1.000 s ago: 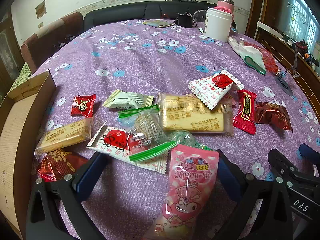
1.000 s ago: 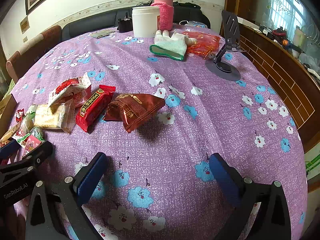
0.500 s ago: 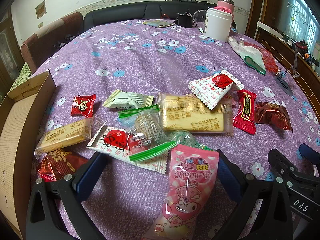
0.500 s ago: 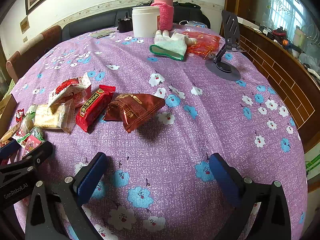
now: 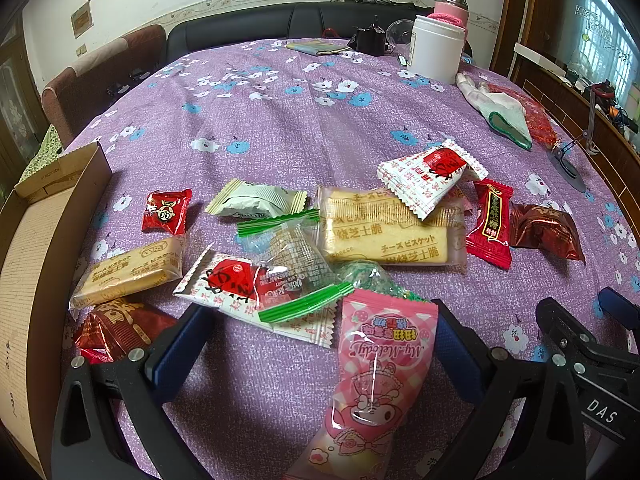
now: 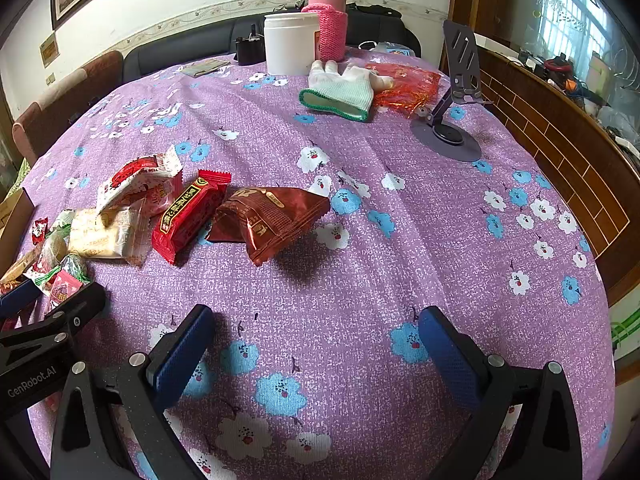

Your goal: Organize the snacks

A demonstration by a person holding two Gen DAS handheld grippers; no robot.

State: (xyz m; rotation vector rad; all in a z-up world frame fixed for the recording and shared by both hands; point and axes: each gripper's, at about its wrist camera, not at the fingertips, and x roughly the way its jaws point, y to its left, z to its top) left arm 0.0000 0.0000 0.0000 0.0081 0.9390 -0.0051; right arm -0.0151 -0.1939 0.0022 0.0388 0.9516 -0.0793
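Left wrist view: pink packet point(image 5: 380, 376) lies between the wide-spread fingers of the left gripper point(image 5: 320, 344).

Its long axis runs nearly straight along the fingers, near the table's front edge, with the cardboard box point(image 5: 36, 248) at the left edge. The left gripper is released, gripping nothing, and is nearer; the right gripper point(image 6: 316, 340), also spread wide, hangs over bare tablecloth point(image 6: 360, 272).

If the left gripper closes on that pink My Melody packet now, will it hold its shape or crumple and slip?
The pink packet looks puffed and glossy, so it will probably crumple and may slide on the pads. It seems light for its size. The left hand-held gripper is open around it; gripping its middle is likely safer than the sealed end.
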